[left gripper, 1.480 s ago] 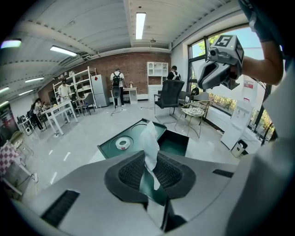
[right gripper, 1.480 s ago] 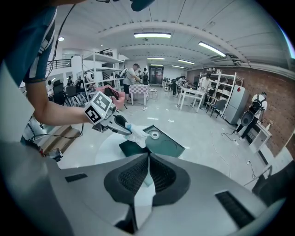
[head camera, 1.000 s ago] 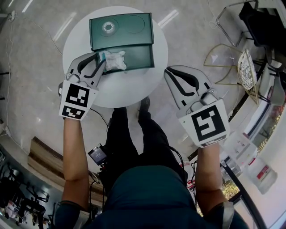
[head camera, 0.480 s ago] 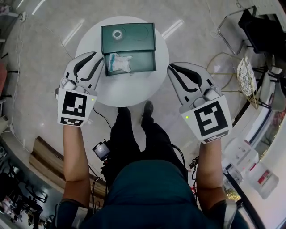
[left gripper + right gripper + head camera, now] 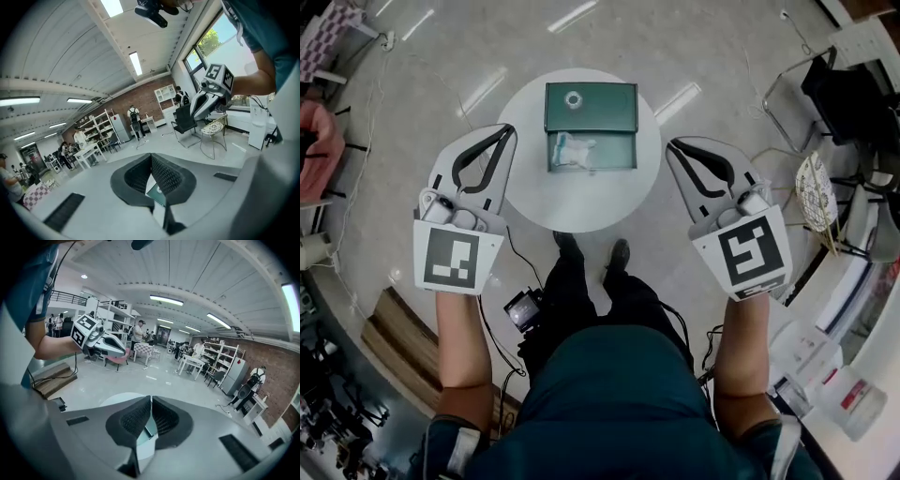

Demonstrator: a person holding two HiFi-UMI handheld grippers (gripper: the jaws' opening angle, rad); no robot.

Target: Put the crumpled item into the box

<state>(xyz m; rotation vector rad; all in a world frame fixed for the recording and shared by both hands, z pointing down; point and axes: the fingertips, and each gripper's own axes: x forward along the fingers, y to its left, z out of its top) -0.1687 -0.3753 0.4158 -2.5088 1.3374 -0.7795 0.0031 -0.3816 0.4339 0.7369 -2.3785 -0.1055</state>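
Observation:
A dark green box (image 5: pixel 591 156) with its lid (image 5: pixel 591 106) folded back stands on the round white table (image 5: pixel 581 202). The crumpled white item (image 5: pixel 572 150) lies inside the box, at its left side. My left gripper (image 5: pixel 508 129) is held high to the left of the table; its jaws have just closed and nothing is between them. In the left gripper view its pads (image 5: pixel 164 174) meet, with a sliver of the green box (image 5: pixel 157 193) showing below. To the table's right, also raised, my right gripper (image 5: pixel 671 143) is shut and empty, pads (image 5: pixel 163 417) together.
The person's legs and shoes (image 5: pixel 567 246) stand at the table's near edge. A small device with cables (image 5: pixel 525 309) lies on the floor. Metal-framed chairs (image 5: pixel 811 94) and a wire chair (image 5: pixel 820 187) stand at the right, a wooden platform (image 5: pixel 394 328) at the lower left.
Both grippers have risen and drawn back from the table. The left jaws, open at the item in the box a second ago, are now shut and empty. The item stays in the box.

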